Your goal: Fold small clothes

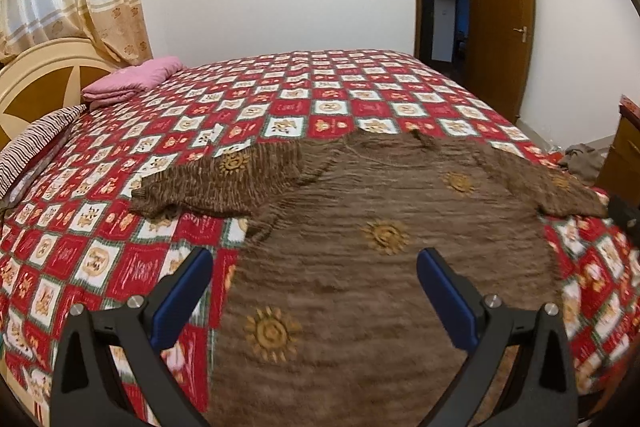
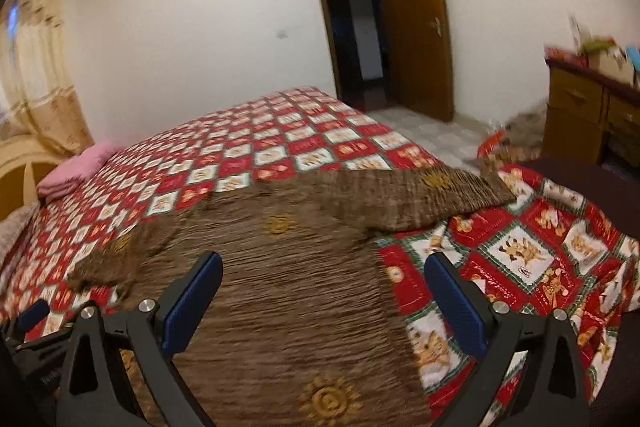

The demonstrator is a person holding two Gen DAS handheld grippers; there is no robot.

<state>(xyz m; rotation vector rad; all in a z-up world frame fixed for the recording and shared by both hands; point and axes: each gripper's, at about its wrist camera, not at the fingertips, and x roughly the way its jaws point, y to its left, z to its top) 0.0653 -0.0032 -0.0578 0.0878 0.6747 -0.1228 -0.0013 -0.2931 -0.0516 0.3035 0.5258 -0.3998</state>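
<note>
Sweater [image 1: 380,267]: brown knit with gold sun motifs, spread flat on the bed [image 1: 280,99], front body toward the cameras, both sleeves out to the sides; the left sleeve [image 1: 224,183] is rumpled, the right sleeve [image 2: 420,199] lies straight.
Quilt [image 2: 520,247]: red and white check, covering the bed.
Left gripper [image 1: 314,291]: released, jaws spread wide above the sweater's lower left part, holding nothing.
Right gripper [image 2: 324,295]: released, jaws wide over the sweater's right edge; contact with the cloth is hard to judge, the view being blurred.
Pink bedding [image 1: 132,83]: folded, near the headboard [image 1: 36,83].
</note>
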